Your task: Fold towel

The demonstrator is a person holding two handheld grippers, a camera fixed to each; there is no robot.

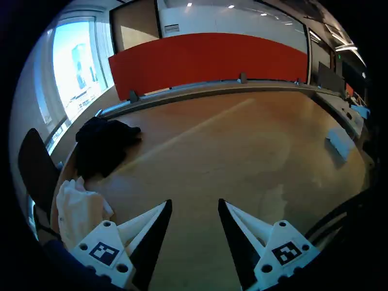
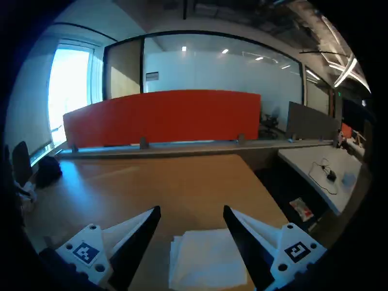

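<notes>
A white folded towel [image 2: 207, 259] lies flat on the wooden table [image 2: 184, 189], directly below and between the fingers of my right gripper [image 2: 192, 213], which is open and holds nothing. In the left gripper view the same folded towel [image 1: 341, 141] lies far off at the table's right edge. A crumpled cream towel [image 1: 77, 209] sits at the near left, just beside the left finger of my left gripper [image 1: 194, 206]. That gripper is open over bare wood [image 1: 218, 145].
A dark bundle of cloth [image 1: 102, 143] lies on the table's left side; in the right gripper view it [image 2: 47, 170] is far left. An orange divider [image 1: 208, 58] runs along the back edge. A dark chair [image 1: 34, 169] stands at left. A white desk [image 2: 325, 177] stands right.
</notes>
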